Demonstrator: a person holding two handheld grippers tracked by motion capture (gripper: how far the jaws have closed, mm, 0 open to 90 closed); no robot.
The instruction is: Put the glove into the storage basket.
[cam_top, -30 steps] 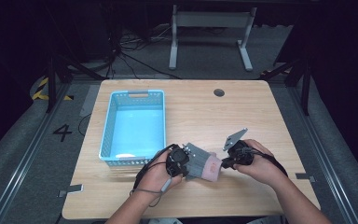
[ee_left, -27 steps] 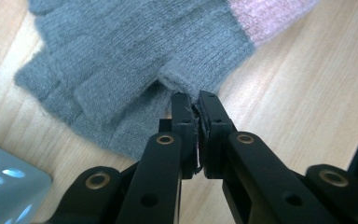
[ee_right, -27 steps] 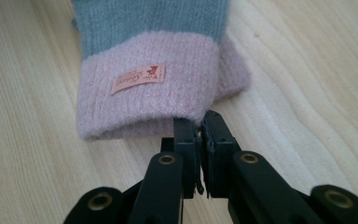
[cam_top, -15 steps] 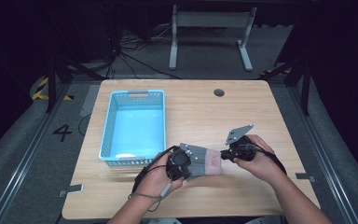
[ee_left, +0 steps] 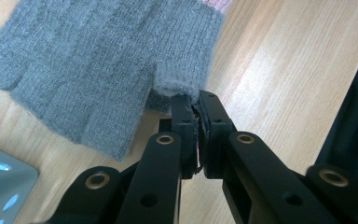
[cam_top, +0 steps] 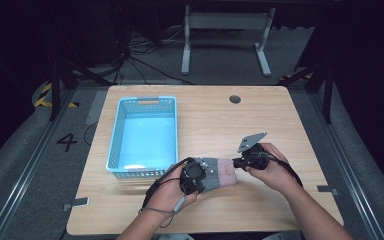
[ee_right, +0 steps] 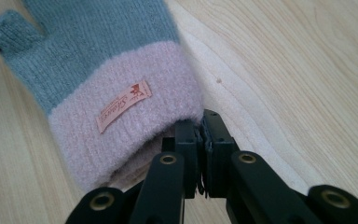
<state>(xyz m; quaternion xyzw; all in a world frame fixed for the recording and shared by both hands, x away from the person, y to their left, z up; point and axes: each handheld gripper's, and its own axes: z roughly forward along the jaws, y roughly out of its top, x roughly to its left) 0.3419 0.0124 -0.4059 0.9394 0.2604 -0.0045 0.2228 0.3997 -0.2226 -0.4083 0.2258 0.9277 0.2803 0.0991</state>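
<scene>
A grey knit glove (cam_top: 219,173) with a pink cuff (ee_right: 121,121) lies stretched near the table's front edge, between my two grippers. My left gripper (cam_top: 196,176) is shut on the tip of the glove's thumb (ee_left: 179,86), and its jaws meet on the knit in the left gripper view (ee_left: 196,100). My right gripper (cam_top: 238,162) is shut on the rim of the pink cuff, pinching its edge in the right gripper view (ee_right: 199,123). An orange label (ee_right: 123,106) is sewn on the cuff.
A light blue plastic basket (cam_top: 121,131) stands on the left part of the wooden table (cam_top: 215,120), just beyond my left hand. A small round hole (cam_top: 235,99) sits near the table's far edge. The floor around is dark, with a frame's legs behind.
The glove now lies flatter and straighter between the grippers than a second ago. The right gripper's grey plate has tipped up a little. Both hands have stayed in place.
</scene>
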